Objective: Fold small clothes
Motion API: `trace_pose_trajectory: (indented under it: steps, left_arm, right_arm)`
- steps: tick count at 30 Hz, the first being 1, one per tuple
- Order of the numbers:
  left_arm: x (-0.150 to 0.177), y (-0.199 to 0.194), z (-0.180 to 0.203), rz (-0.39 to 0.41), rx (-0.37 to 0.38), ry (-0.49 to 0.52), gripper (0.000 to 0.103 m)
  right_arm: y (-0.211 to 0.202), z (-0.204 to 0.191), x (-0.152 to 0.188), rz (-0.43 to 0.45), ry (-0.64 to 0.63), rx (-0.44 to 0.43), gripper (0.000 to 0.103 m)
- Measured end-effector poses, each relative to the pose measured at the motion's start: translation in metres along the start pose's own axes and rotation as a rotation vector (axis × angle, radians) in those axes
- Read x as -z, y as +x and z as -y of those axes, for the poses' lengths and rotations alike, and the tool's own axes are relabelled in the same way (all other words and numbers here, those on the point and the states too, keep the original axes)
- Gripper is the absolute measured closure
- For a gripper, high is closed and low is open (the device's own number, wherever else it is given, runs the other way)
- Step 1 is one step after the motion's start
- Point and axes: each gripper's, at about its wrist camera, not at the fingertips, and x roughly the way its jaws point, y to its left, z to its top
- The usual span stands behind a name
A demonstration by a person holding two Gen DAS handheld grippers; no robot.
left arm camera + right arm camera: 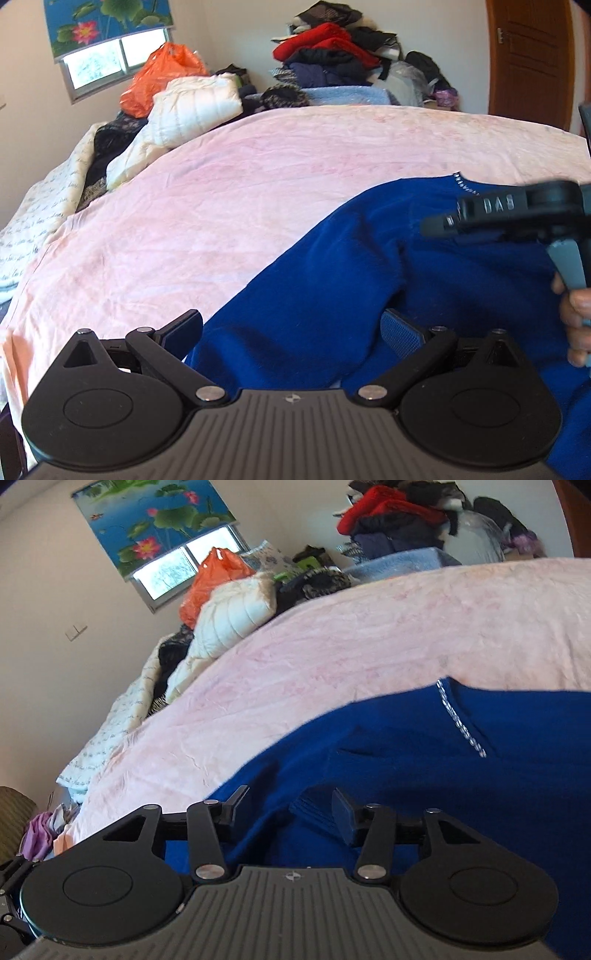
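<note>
A royal-blue knit garment [332, 266] lies on the pink bedspread [221, 192], with a sparkly trim line by its neck [461, 723]. My left gripper [291, 328] is open, its fingers low over the garment's near edge with blue cloth between them. My right gripper [288, 805] is open too, fingers spread just above the garment [406, 760], near a ribbed cuff [314, 810]. In the left wrist view the right gripper [480, 218] shows from the side over the garment, held by a hand [576, 321].
A white quilted jacket [192, 107] and an orange plastic bag [162, 77] lie at the bed's far left. A tall heap of dark and red clothes [340, 48] stands at the far side. A wooden door [528, 59] is at the right.
</note>
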Motion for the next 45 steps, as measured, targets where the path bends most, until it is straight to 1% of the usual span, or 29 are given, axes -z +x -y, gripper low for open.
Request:
trace_pose_trajectory:
  steps: [1,2,3,5,7,8,10,11,15,17,19,20,21,22,23,24,25,26,27,28,30,31,33,35,37,38,40,44,45]
  left_arm:
    - [0.001,0.002,-0.003,-0.012,0.002,-0.008,0.0]
    - [0.002,0.003,-0.005,-0.023,0.007,-0.015,0.0]
    - [0.003,0.004,-0.007,-0.03,0.014,-0.019,0.0]
    - [0.003,0.002,-0.011,-0.024,0.016,-0.02,0.0]
    - [0.005,-0.001,-0.017,-0.012,0.002,-0.019,0.0]
    - [0.006,-0.003,-0.021,-0.006,-0.006,-0.019,0.0]
    - [0.01,-0.005,-0.03,0.001,-0.024,-0.022,0.0]
    - [0.012,-0.005,-0.035,-0.002,-0.034,-0.025,0.0]
    - [0.02,0.002,-0.058,-0.041,-0.048,-0.068,0.0]
    - [0.023,0.006,-0.069,-0.065,-0.055,-0.099,0.0]
    - [0.025,0.006,-0.078,-0.077,-0.059,-0.131,0.0]
    - [0.025,0.004,-0.081,-0.077,-0.053,-0.142,0.0]
    - [0.025,0.002,-0.083,-0.075,-0.045,-0.147,0.0]
    - [0.025,0.0,-0.085,-0.07,-0.04,-0.147,0.0]
    - [0.023,-0.004,-0.085,-0.063,-0.044,-0.141,0.0]
    - [0.022,-0.007,-0.086,-0.052,-0.056,-0.132,0.0]
    - [0.021,-0.011,-0.086,-0.04,-0.072,-0.123,0.0]
    - [0.019,-0.015,-0.086,-0.029,-0.087,-0.116,0.0]
    - [0.017,-0.019,-0.087,-0.018,-0.098,-0.112,0.0]
    - [0.016,-0.023,-0.089,-0.009,-0.107,-0.11,0.0]
    - [0.013,-0.029,-0.093,0.007,-0.118,-0.107,0.0]
    - [0.013,-0.032,-0.096,0.013,-0.128,-0.106,0.0]
    - [0.012,-0.035,-0.103,0.02,-0.163,-0.11,0.0]
    - [0.013,-0.037,-0.112,0.025,-0.2,-0.124,0.0]
    - [0.014,-0.036,-0.122,0.022,-0.228,-0.149,0.0]
    - [0.015,-0.035,-0.126,0.017,-0.232,-0.163,0.0]
    - [0.018,-0.034,-0.133,0.008,-0.227,-0.19,0.0]
    - [0.021,-0.032,-0.137,0.006,-0.221,-0.203,0.0]
    - [0.021,-0.032,-0.137,0.007,-0.219,-0.202,0.0]
  right_arm:
    - [0.007,0.0,0.004,-0.039,-0.012,0.03,0.05]
    - [0.007,-0.001,0.007,-0.042,-0.025,0.048,0.05]
    - [0.004,-0.005,0.01,-0.03,-0.031,0.049,0.049]
    - [-0.008,-0.01,0.015,-0.024,-0.04,0.023,0.041]
    - [-0.024,-0.014,0.024,-0.042,-0.09,0.012,0.018]
    - [-0.031,-0.015,0.031,-0.058,-0.12,0.024,0.016]
    - [-0.053,-0.011,0.049,-0.103,-0.177,0.054,0.015]
    - [-0.064,-0.008,0.059,-0.123,-0.191,0.05,0.015]
    - [-0.13,0.013,0.108,-0.178,-0.225,-0.05,0.015]
    - [-0.167,0.022,0.128,-0.19,-0.201,-0.112,0.015]
    - [-0.202,0.029,0.145,-0.202,-0.19,-0.144,0.015]
    - [-0.216,0.031,0.151,-0.222,-0.195,-0.137,0.014]
    - [-0.23,0.031,0.155,-0.252,-0.217,-0.107,0.013]
    - [-0.243,0.026,0.158,-0.272,-0.264,-0.047,0.013]
    - [-0.253,0.02,0.157,-0.274,-0.313,0.01,0.013]
    - [-0.262,0.012,0.153,-0.266,-0.359,0.044,0.013]
    - [-0.269,0.002,0.146,-0.245,-0.402,0.061,0.013]
    - [-0.275,-0.01,0.136,-0.203,-0.45,0.063,0.013]
    - [-0.278,-0.022,0.126,-0.159,-0.483,0.044,0.011]
    - [-0.278,-0.033,0.116,-0.117,-0.51,0.003,0.007]
    - [-0.266,-0.057,0.095,-0.059,-0.56,-0.065,0.005]
    - [-0.253,-0.068,0.086,-0.049,-0.574,-0.091,0.004]
    - [-0.218,-0.087,0.07,-0.082,-0.558,-0.157,0.004]
    - [-0.166,-0.103,0.057,-0.163,-0.509,-0.218,0.005]
    - [-0.119,-0.118,0.058,-0.233,-0.504,-0.264,0.009]
    - [-0.095,-0.126,0.063,-0.272,-0.501,-0.283,0.009]
    - [-0.054,-0.136,0.072,-0.328,-0.496,-0.311,0.014]
    - [-0.001,-0.145,0.091,-0.405,-0.459,-0.355,0.022]
    - [0.007,-0.146,0.096,-0.424,-0.445,-0.368,0.027]
